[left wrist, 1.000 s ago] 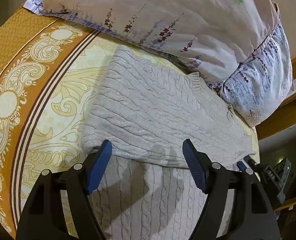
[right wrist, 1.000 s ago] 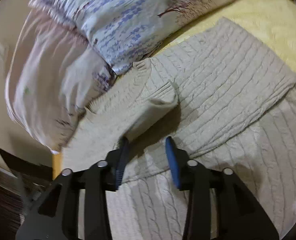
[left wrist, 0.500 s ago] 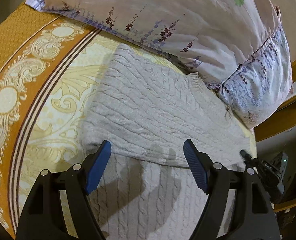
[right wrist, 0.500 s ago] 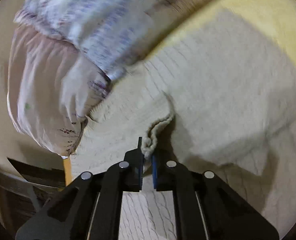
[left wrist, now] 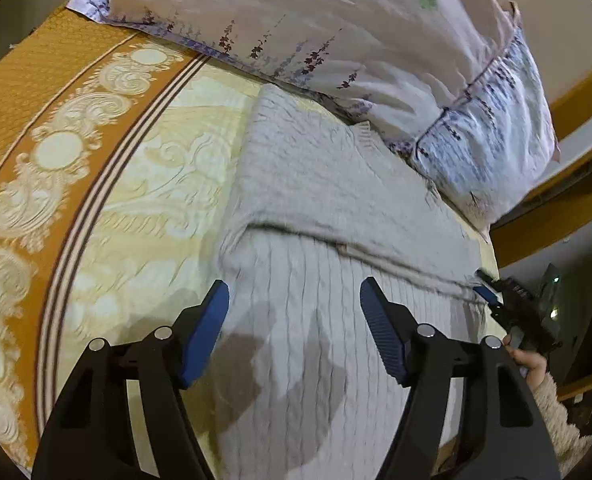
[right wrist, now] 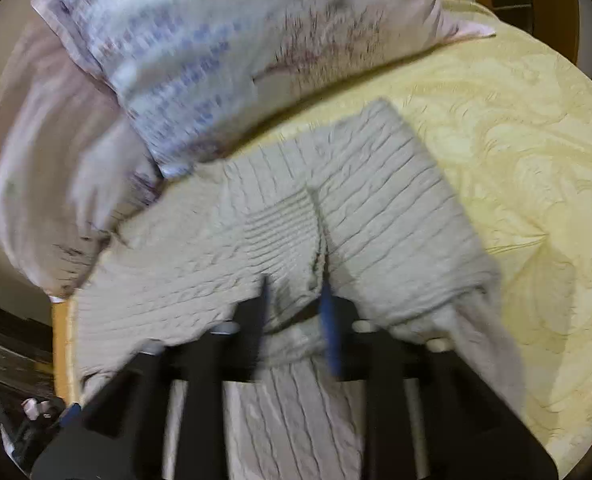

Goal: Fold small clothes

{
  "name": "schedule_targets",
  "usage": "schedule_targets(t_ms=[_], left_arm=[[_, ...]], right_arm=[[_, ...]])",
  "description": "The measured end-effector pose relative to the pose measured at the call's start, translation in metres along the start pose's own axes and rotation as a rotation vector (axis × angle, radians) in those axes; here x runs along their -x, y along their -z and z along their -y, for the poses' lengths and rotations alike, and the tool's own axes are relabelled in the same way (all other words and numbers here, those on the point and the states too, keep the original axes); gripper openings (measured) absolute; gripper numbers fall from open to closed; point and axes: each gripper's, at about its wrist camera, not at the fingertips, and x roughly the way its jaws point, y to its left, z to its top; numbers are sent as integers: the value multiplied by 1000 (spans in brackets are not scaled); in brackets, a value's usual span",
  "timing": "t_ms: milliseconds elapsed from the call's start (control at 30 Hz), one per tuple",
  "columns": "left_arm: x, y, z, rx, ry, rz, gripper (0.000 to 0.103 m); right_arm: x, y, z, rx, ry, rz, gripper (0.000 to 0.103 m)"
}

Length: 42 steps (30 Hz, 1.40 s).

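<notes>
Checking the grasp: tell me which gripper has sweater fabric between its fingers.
The right gripper: the grey cable-knit sweater bunches between its fingers; left gripper hangs open above it.

Bed (left wrist: 144,184) covered with yellow bedspread (right wrist: 516,168), pale swirl pattern woven in. Wide orange border band (left wrist: 28,92) with cream medallions and thin dark stripes along one side. Two pillows at head of bed: pinkish one with flower sprigs (left wrist: 316,20), bluish-lilac patterned one (right wrist: 184,48) beside it, touching. Wooden bed frame (left wrist: 552,232), orange-brown, behind pillows. Plain beige wall (left wrist: 568,12) above. Dim warm indoor light, dark corners at edges.
</notes>
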Motion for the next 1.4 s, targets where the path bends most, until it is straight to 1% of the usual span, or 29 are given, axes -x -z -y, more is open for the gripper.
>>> schedule_targets(t_ms=[67,167,233,367,433,500,567,600,700,767,833,933,1033,1133,1200,1233,1267,1300,1367,1400], left_arm=[[7,8,-4,1,3,-4,66],[16,23,-13,20,19,-19,62],[19,35,-19,38,26,-33,60],[20,54,-26,85,55,-55,59],[21,62,-26,102,74,-63,59],[20,70,-25,120,91,-74,58],[18,78,-25,133,106,-91,57],[18,83,-24,138,120,-100,56],[18,96,-19,146,162,-128,53],[18,105,-16,147,185,-146,52],[18,112,-14,150,208,-164,50],[21,123,-11,151,234,-196,48],[23,134,-11,151,233,-235,47],[26,142,-11,165,230,-260,42],[25,146,-11,179,229,-282,34],[24,148,-11,180,223,-296,31],[22,150,-9,176,215,-309,24],[21,151,-8,175,212,-316,17],[22,148,-7,175,216,-315,9],[24,144,-6,175,221,-304,8]], right_arm=[[22,2,17,-6,-50,7,60],[42,10,47,-46,-85,-34,60],[51,19,72,-88,-96,-74,60],[67,37,105,-115,-86,-124,58],[71,47,115,-129,-123,-154,54],[71,54,120,-130,-151,-188,53],[68,63,121,-125,-182,-230,50],[66,69,122,-129,-220,-251,47],[64,79,124,-152,-303,-306,45],[61,89,126,-164,-364,-363,42],[61,97,129,-168,-408,-418,39],[64,111,127,-136,-437,-493,37],[71,123,126,-95,-444,-558,35],[75,134,123,-62,-450,-624,32],[75,143,120,-42,-444,-665,31],[74,147,119,-29,-432,-676,27],[72,151,115,-14,-423,-692,22],[71,154,113,-2,-422,-696,9],[75,153,104,39,-444,-663,8],[80,149,97,61,-462,-633,7]])
